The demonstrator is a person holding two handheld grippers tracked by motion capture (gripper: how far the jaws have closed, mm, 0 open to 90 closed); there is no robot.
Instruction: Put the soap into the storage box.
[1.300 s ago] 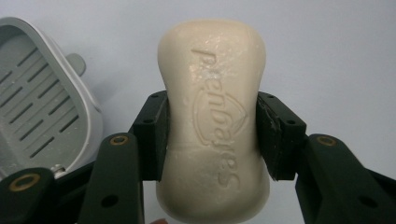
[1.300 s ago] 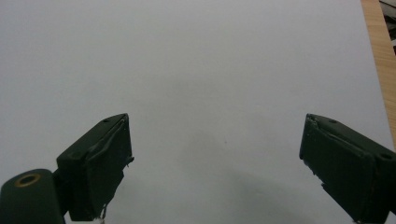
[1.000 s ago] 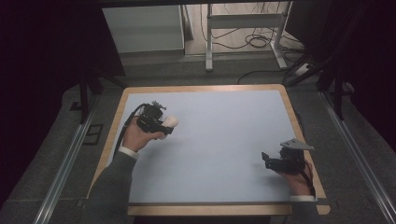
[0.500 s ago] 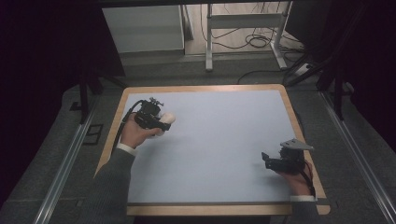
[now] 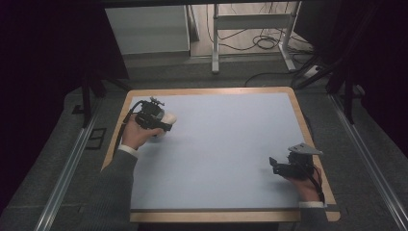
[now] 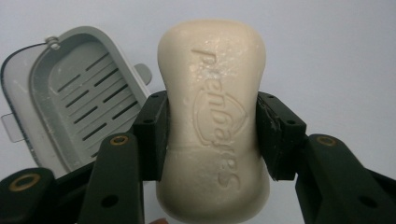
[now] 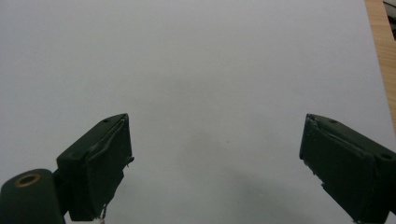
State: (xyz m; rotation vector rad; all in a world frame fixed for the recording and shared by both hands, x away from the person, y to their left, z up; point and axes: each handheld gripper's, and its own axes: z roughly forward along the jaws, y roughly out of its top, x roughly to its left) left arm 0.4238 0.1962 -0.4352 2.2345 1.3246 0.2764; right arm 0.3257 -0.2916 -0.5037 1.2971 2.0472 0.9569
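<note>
One big table (image 5: 226,144) with a pale blue top and a wooden rim holds everything. Near its left edge sits a grey plastic soap dish (image 6: 70,98) with slots in it, lid open. Just beside the dish, the left gripper (image 6: 212,135) pinches a cream bar of soap (image 6: 212,116) between its black fingers (image 6: 152,135). Far off at the right edge, the right gripper (image 7: 215,158) has its fingers spread wide over bare table.

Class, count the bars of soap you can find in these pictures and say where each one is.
1. The bar of soap is clamped in the left tool, beside the open grey soap dish, near the table's left edge.
</note>
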